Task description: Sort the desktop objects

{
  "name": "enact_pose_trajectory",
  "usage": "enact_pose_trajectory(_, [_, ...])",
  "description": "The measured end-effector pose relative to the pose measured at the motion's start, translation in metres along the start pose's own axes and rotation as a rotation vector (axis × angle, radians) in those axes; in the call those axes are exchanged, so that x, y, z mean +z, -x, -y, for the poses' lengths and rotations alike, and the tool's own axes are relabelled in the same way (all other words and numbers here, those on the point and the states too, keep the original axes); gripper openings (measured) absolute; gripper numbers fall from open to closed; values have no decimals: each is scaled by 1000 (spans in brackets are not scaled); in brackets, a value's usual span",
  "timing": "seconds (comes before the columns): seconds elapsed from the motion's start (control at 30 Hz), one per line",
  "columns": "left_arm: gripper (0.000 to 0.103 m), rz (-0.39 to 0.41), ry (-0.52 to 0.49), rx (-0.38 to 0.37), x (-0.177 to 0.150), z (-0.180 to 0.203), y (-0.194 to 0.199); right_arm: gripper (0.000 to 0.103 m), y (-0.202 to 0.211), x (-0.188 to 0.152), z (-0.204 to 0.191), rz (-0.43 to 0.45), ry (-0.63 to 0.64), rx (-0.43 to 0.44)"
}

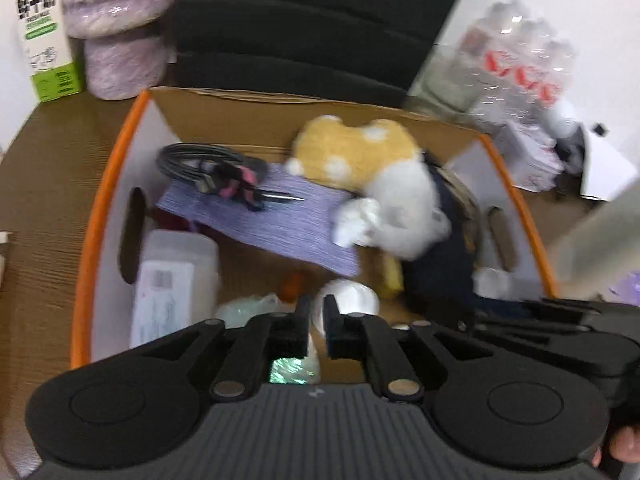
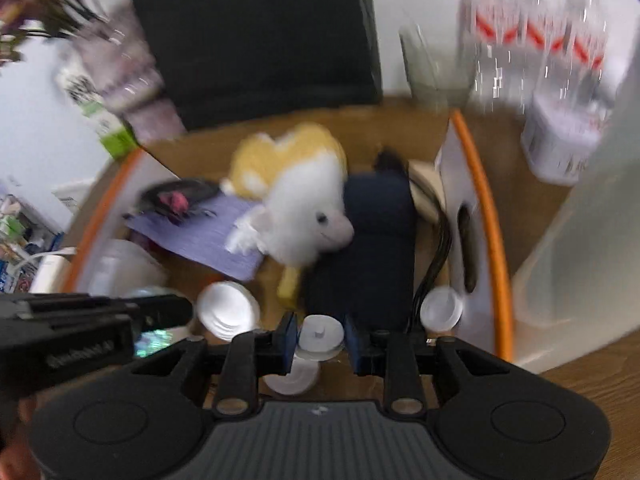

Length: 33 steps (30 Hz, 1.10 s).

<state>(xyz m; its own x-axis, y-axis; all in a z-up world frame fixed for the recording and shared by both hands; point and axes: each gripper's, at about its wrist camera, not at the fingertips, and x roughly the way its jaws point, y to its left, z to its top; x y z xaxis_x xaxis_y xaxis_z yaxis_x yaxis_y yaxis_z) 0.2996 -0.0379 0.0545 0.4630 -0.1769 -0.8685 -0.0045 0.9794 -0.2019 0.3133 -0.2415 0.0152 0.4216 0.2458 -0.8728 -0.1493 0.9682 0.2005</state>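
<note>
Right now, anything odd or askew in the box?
Nothing spilled or visibly damaged. The cardboard box is a loose jumble: the plush toy lies tipped on its side, partly over the purple notebook, which sits tilted with a coiled cable on top. Both views are motion-blurred, so fine detail is unclear.

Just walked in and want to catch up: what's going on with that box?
A person holds a tool in each hand over an orange-rimmed cardboard box on a wooden desk. The box holds a white and yellow plush toy, a purple notebook, a coiled black cable, a dark blue pouch and some white lids. The right tool is open around a small white lid, not yet closed on it. The left tool is nearly closed and looks empty.
</note>
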Motion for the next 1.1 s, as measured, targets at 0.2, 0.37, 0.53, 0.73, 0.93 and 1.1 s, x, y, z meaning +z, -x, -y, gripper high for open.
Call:
enact_pose_trajectory(0.2, [81,48,-1,43,6,2,25,75,24,8,-3,67,-6,-71])
enact_pose_trajectory(0.37, [98,162,-14,66,-4,2,68,84,59,2,-8,181,-19,-75])
enact_pose_trajectory(0.53, [100,245,-51,102,-28,1,101,87,87,-24,-20,244,34,-49])
enact_pose_trajectory(0.73, [103,351,-50,111,-93,-12,133,93,119,-84,-42,401,105,-61])
enact_pose_trajectory(0.93, [103,444,-141,140,-168,-15,146,94,126,-163,-53,508,172,-146])
enact_pose_trajectory(1.1, [103,475,-101,104,-248,-19,134,95,131,-239,-37,538,109,-115])
